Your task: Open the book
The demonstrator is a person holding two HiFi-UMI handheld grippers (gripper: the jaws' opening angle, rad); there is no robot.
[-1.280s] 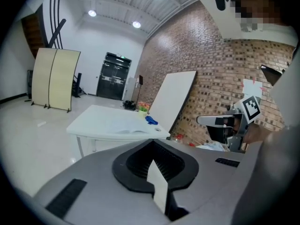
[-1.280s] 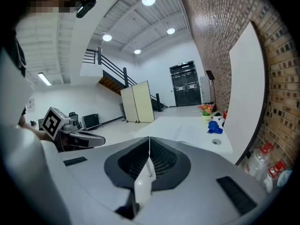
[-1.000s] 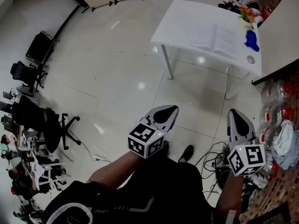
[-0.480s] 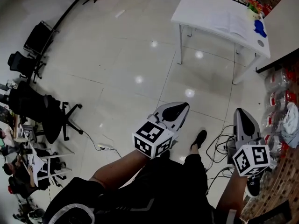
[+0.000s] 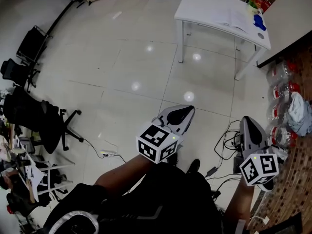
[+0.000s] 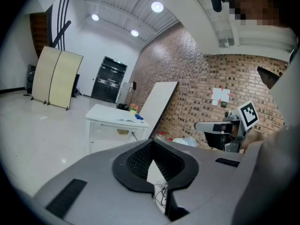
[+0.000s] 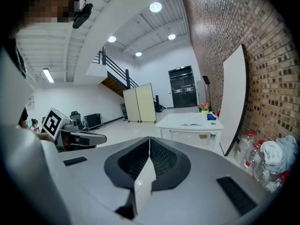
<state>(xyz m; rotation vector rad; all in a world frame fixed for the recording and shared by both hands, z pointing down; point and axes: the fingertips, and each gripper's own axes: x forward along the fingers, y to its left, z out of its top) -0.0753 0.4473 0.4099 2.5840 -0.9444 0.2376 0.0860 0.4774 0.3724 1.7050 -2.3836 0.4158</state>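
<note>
The table [image 5: 204, 4] stood well ahead of me, the book [image 5: 235, 18] on its right half. My left gripper [image 5: 178, 115] and right gripper [image 5: 249, 126] hung side by side, well short of it. Chairs [image 5: 46, 123] lay left; bottles [image 5: 279, 112], I think, right.

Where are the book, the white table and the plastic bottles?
book [image 5: 235, 18]: head view, its open pages.
white table [image 5: 201, 6]: head view, bare tabletop.
plastic bottles [image 5: 277, 112]: head view, one bottle's red label.
</note>
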